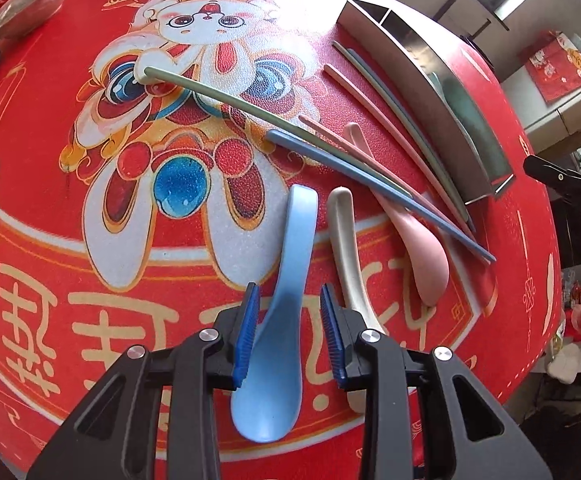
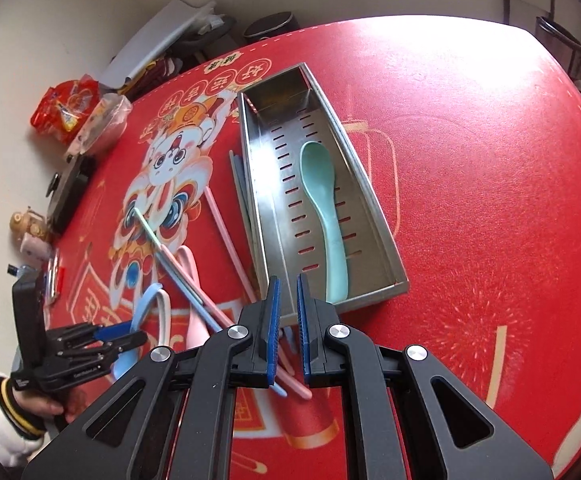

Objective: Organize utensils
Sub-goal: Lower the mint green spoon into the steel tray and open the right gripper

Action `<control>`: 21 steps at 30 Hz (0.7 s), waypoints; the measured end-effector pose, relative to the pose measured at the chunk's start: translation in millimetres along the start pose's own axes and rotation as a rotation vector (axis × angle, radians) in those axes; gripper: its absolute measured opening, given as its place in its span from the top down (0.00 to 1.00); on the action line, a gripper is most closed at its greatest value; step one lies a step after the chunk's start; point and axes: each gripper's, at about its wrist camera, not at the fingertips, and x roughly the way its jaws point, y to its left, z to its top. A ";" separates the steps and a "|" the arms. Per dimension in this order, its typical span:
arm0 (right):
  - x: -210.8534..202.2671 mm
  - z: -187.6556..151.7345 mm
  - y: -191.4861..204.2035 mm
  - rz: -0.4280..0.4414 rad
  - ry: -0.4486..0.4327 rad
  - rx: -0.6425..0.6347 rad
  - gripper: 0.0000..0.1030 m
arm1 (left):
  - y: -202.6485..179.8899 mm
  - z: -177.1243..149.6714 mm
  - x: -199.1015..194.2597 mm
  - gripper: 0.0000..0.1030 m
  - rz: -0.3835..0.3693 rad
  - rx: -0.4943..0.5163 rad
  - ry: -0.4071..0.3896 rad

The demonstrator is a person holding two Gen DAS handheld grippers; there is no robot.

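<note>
Left tool [image 1: 288, 320] partly open; right tool [image 2: 287, 320] closed, empty.

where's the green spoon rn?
Right wrist view: green spoon lies alone inside the steel tray, handle toward the camera, right of the loose chopsticks.

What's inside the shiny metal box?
Inside the metal box lies one mint green spoon, bowl toward the far end. The rest of the slotted floor looks bare. The compartment past the divider is shadowed, so its contents can't be told.
</note>
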 end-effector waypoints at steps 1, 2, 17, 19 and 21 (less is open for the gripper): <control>-0.8 -2.3 -0.8 -0.001 0.000 0.005 0.91 | 0.3 -1.3 -0.6 0.76 0.001 0.009 0.008; -1.5 -4.2 -1.7 -0.003 0.001 0.009 0.91 | 0.3 -2.3 -0.8 0.78 -0.002 0.019 0.019; -6.6 -20.3 -12.2 -0.019 0.005 0.065 0.91 | -20.3 7.9 8.1 0.88 -0.026 0.141 0.041; -6.4 -20.8 -13.1 -0.021 0.006 0.070 0.91 | -23.4 13.9 10.7 0.89 -0.031 0.148 0.040; -6.7 -21.7 -13.9 -0.024 0.007 0.073 0.91 | -25.3 15.3 11.4 0.94 -0.015 0.164 0.035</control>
